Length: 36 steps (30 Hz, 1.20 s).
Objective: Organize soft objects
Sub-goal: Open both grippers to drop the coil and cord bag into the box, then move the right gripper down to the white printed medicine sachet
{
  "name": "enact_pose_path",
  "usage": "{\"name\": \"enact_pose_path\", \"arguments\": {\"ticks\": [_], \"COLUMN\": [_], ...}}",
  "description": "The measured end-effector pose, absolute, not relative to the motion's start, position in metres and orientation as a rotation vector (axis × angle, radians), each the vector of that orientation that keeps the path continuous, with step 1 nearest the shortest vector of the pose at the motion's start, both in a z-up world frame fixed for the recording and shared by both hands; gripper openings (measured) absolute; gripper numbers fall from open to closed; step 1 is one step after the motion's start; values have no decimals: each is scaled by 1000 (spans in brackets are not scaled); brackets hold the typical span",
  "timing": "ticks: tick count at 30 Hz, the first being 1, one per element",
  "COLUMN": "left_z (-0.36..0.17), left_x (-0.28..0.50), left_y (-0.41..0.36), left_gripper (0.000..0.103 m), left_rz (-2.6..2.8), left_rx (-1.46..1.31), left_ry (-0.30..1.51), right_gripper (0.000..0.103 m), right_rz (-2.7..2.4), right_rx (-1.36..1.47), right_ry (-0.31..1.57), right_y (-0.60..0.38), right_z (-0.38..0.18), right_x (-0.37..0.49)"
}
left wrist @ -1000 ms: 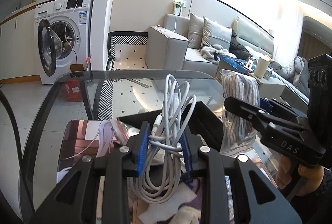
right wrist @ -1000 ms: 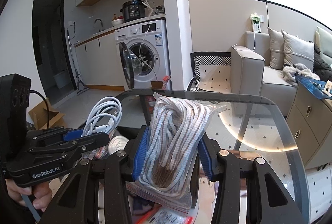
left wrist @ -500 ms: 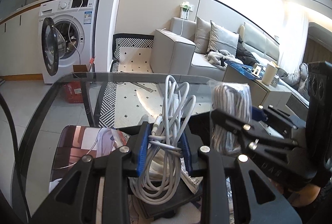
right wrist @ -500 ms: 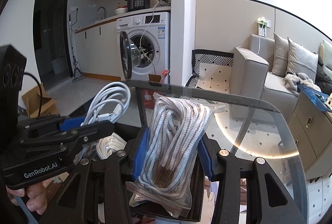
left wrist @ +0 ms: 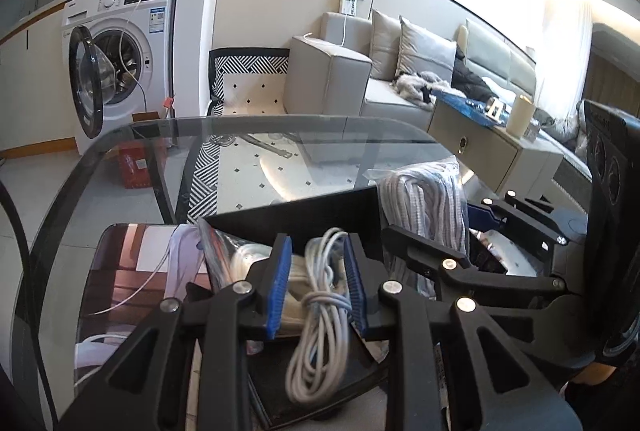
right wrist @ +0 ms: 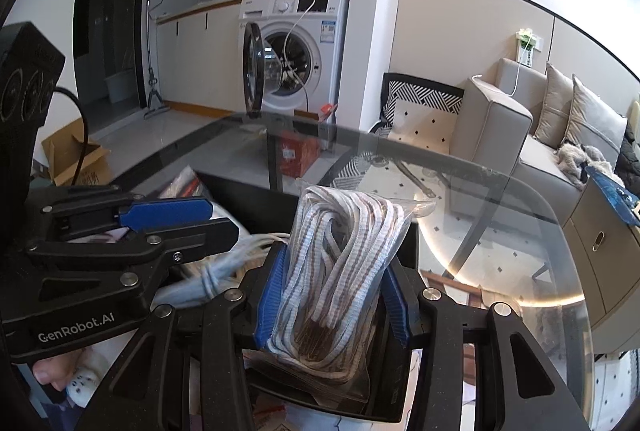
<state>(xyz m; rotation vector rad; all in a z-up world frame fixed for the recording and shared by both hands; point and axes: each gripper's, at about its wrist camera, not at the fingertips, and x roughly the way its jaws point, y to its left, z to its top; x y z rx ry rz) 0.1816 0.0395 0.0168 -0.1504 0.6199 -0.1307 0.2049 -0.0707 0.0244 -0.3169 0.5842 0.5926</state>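
Pinching a bundled white cable [left wrist: 316, 315] between its blue pads, my left gripper [left wrist: 318, 287] is hanging low over the black box [left wrist: 304, 215]. The cable is drooping out of the grip toward the box's near edge, with its top loops poking up between the pads. My right gripper [right wrist: 332, 295] is squeezing a clear bag of striped cord [right wrist: 340, 263], holding it upright above the same box, just beside the left gripper. In the left wrist view the bag [left wrist: 424, 207] is standing at the box's right wall. More white cord [left wrist: 248, 259] is lying inside the box against its left wall. The box is sitting on the glass table [left wrist: 120, 167] toward its near edge. Beyond the table's far edge, a washing machine [left wrist: 120, 59] is standing with its door open, and a grey sofa [left wrist: 360, 79] is sitting further right.
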Motion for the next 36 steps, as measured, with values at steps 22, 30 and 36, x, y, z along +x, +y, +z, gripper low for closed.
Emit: {"name": "enact_pose_path", "arguments": {"ticks": [22, 30, 36], "left_z": [18, 28, 37], "left_x": [168, 151, 131], "left_y": [34, 35, 28], "left_gripper": [25, 55, 93], "left_rz": [-145, -173, -161], "left_rx": [-18, -28, 1], "left_ry": [670, 659, 636], "right_gripper": [66, 96, 102], "right_rz": [619, 568, 559], "right_rx": [-327, -256, -218], "right_ry": [635, 555, 591], "right_y": [-78, -110, -132], "right_z": [21, 40, 48], "right_x": [200, 185, 171]}}
